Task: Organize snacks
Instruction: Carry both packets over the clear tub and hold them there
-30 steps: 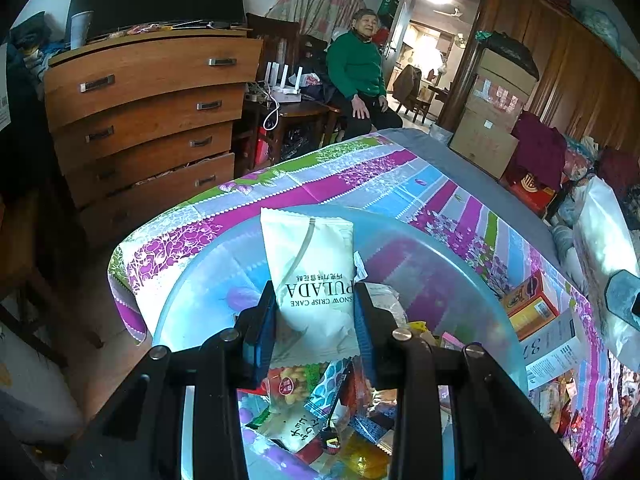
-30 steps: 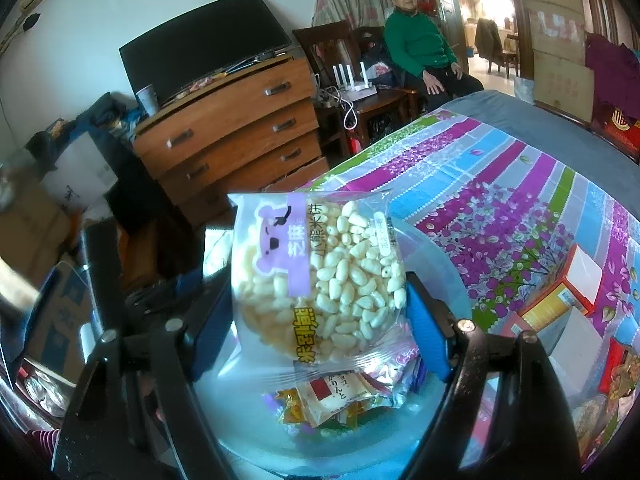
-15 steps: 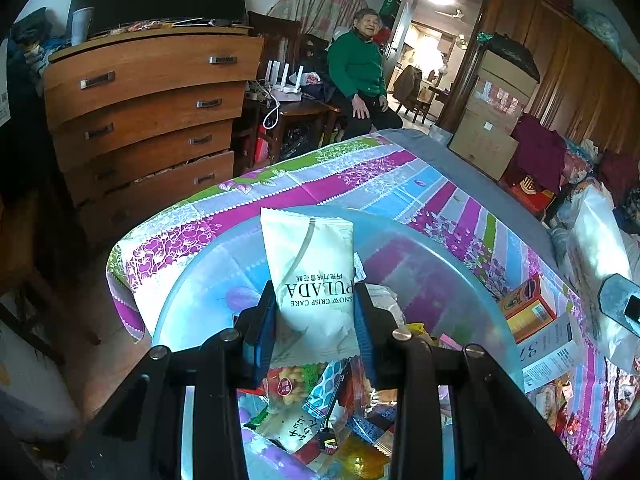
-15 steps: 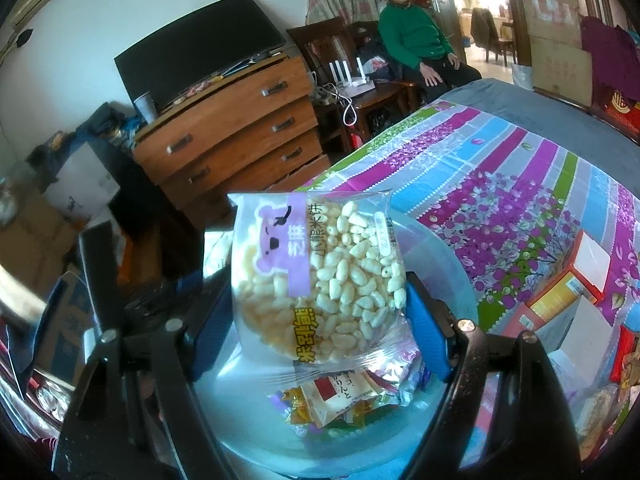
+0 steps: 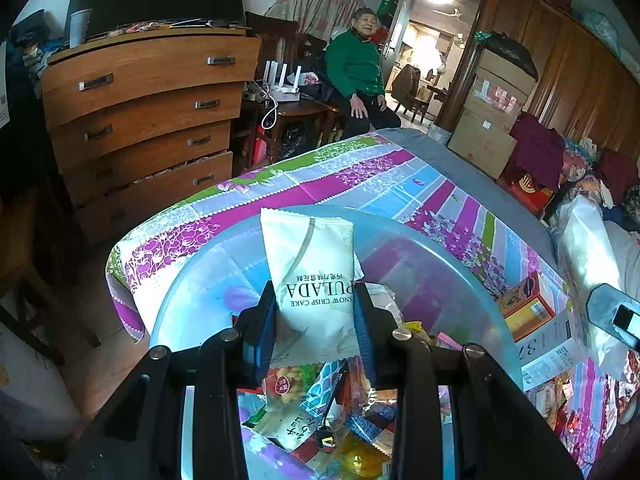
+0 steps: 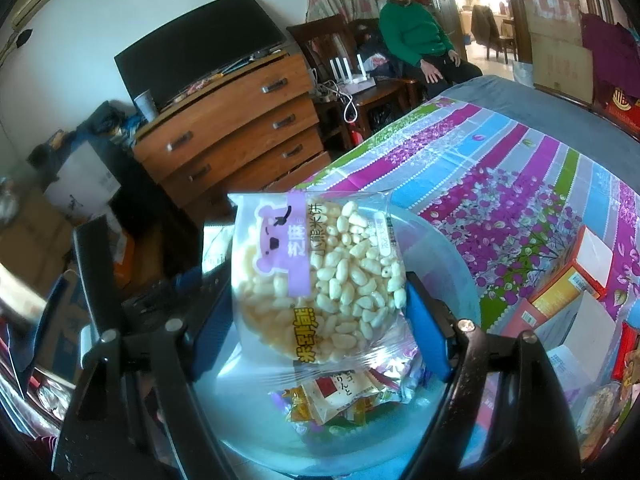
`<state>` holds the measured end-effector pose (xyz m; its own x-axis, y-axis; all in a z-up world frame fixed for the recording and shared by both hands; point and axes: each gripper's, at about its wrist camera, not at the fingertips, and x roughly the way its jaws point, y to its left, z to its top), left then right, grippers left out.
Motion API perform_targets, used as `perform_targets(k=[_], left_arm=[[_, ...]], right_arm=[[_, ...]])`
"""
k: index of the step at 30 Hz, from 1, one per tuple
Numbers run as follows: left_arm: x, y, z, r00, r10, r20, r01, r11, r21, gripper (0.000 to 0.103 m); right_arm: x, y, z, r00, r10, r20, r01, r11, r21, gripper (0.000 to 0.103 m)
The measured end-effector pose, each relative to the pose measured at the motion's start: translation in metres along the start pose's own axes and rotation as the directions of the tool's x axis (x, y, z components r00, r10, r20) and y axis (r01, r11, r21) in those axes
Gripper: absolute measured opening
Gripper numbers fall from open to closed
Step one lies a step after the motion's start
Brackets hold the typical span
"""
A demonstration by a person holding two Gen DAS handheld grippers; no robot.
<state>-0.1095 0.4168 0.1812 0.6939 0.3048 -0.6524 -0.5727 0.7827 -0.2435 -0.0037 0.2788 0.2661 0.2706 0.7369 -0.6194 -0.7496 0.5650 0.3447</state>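
A: Left view. What does the left gripper point(image 5: 316, 320) carry?

B: Its blue pads pinch a white snow crisp cake packet point(image 5: 310, 276) by the lower half. The packet's long axis runs straight out along the fingers, its far end tilted up and away.

A: And what lies beyond it?

B: The translucent blue basin point(image 5: 460, 280), directly beneath and ahead, with loose snack wrappers point(image 5: 320, 408) heaped in the near part (the far half shows bare bottom). The basin stands on a striped floral tablecloth point(image 5: 400, 184).

A: Right view?

B: The right gripper point(image 6: 320, 312), jaws set wide, clamps a puffed rice cake packet point(image 6: 320, 276) by its two side edges, face toward the camera. The same basin point(image 6: 440, 248) sits under it.

A: Which hand is nearer a drop?

B: Both hang over the basin; probably either could release straight down, though the left packet's tip reaches further across.
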Motion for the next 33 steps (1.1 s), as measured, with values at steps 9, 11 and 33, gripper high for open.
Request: perform_targets(k=[9,11,33], left_arm=[[0.003,0.002,-0.001,1.000,-0.005,-0.008,0.005,1.000,-0.004,0.036],[0.003,0.001,-0.001,1.000,-0.007,-0.010,0.007,1.000,-0.002,0.036],[0.005,0.008,-0.003,1.000,-0.015,-0.022,0.015,1.000,-0.007,0.036]], right_arm=[[0.003,0.008,0.003,1.000,0.004,-0.006,-0.004,1.000,-0.011,0.080],[0.004,0.007,0.005,1.000,0.005,-0.008,-0.005,1.000,-0.010,0.080],[0.011,0.007,0.004,1.000,0.021,-0.024,-0.021,1.000,-0.001,0.080]])
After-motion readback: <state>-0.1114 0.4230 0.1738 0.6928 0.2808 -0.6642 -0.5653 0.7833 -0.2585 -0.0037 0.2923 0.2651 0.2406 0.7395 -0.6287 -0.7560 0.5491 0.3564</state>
